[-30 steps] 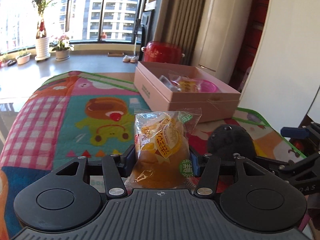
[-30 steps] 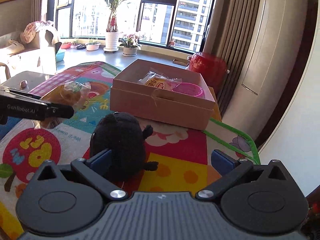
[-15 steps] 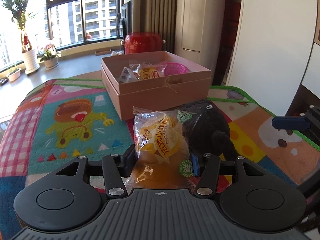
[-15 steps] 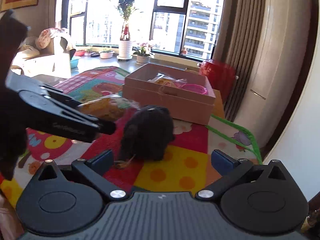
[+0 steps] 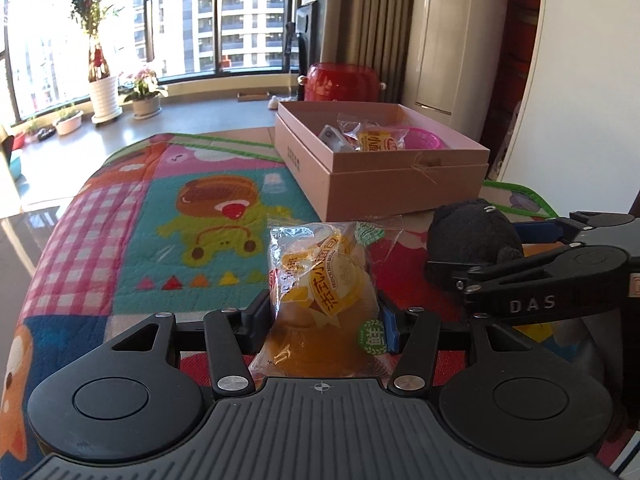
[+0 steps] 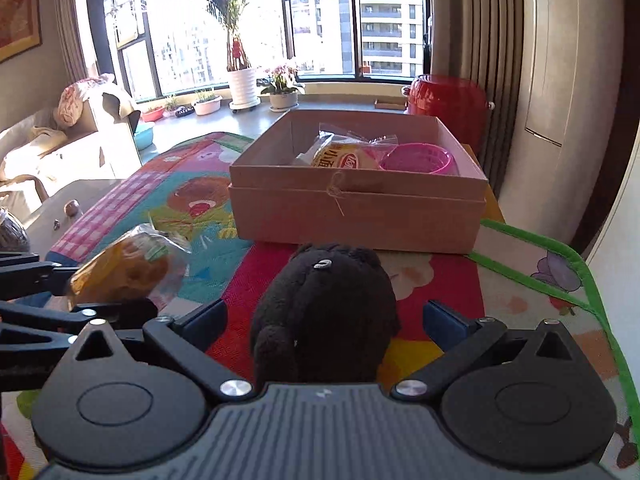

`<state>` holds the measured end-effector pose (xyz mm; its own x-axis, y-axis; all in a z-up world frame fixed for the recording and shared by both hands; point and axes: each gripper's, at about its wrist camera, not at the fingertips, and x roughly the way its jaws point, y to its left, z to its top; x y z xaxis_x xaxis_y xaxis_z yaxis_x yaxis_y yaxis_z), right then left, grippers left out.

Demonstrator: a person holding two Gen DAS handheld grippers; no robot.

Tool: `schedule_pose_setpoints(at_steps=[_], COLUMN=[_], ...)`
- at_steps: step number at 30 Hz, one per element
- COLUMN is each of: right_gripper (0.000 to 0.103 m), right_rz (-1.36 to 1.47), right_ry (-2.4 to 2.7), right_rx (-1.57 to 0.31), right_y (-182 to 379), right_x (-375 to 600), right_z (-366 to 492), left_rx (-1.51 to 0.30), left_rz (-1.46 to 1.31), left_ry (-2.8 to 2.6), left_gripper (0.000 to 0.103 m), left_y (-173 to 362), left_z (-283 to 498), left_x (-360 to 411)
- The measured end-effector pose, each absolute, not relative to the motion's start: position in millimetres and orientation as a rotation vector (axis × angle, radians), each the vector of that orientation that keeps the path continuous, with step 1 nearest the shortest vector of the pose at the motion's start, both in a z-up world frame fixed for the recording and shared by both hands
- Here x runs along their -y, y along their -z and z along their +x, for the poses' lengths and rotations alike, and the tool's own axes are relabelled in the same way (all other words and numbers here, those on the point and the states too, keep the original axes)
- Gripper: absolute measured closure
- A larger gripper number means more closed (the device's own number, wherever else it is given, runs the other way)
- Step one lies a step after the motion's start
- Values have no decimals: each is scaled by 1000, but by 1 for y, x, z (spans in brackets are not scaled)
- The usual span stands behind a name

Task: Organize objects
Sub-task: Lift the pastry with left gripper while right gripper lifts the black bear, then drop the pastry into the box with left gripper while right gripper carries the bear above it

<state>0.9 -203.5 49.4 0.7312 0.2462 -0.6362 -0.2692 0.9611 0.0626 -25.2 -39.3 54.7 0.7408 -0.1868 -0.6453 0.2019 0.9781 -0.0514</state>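
My left gripper (image 5: 323,318) is shut on a clear bag of yellow mini bread (image 5: 326,280) and holds it above the mat. The bag also shows in the right wrist view (image 6: 128,268), at the left. My right gripper (image 6: 325,320) is open, its jaws on either side of a black plush toy (image 6: 326,312) that sits on the mat without touching them. The toy shows at the right in the left wrist view (image 5: 472,236). An open pink cardboard box (image 6: 356,208) stands behind it and holds a bread packet (image 6: 344,156) and a pink bowl (image 6: 420,158).
A colourful cartoon mat (image 5: 160,220) covers the table. A red pot (image 6: 448,98) stands behind the box. Potted plants (image 6: 244,88) line the windowsill. A sofa (image 6: 48,148) is at the left, and a white wall (image 5: 580,100) at the right.
My right gripper has moved forward so the plush toy now sits between its open jaws. My left gripper still holds the bread bag and has turned back toward the window.
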Motion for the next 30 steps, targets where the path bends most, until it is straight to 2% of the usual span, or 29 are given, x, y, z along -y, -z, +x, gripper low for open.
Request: schedule_pose_setpoints(at_steps=[1, 2, 5, 6, 16, 19, 26, 28, 30], right_gripper=[1, 6, 31, 33, 34, 34, 34, 34, 34], right_rz=[-61, -88, -108, -95, -11, -22, -33, -26, -7], right_ry=[-282, -278, -276, -273, -318, -326, -295, -280, -268], right_rx=[-700, -704, -726, -724, -646, -598, -536, -542, -563], right_y=[-46, -43, -40, -43, -90, -102, -116, -114, -110], right_x=[199, 196, 194, 196, 217, 224, 236, 239, 242], right_z=[2, 2, -1, -3, -40, -53, -43, -33, -22], left_rx=[-705, -704, -716, -719, -761, -716, -512, -532, -635], left_rz=[20, 19, 7, 5, -16, -88, -83, -158, -212], left_ry=[214, 213, 208, 209, 302, 347, 328, 345, 366], left_gripper=[46, 46, 46, 46, 46, 46, 45, 46, 45], left_y=[-54, -53, -49, -48, -36, -51, -119, -122, -112], left_z=[-26, -26, -25, -25, -34, -25, 70, 108, 143], left_x=[38, 37, 35, 35, 33, 28, 47, 53, 59])
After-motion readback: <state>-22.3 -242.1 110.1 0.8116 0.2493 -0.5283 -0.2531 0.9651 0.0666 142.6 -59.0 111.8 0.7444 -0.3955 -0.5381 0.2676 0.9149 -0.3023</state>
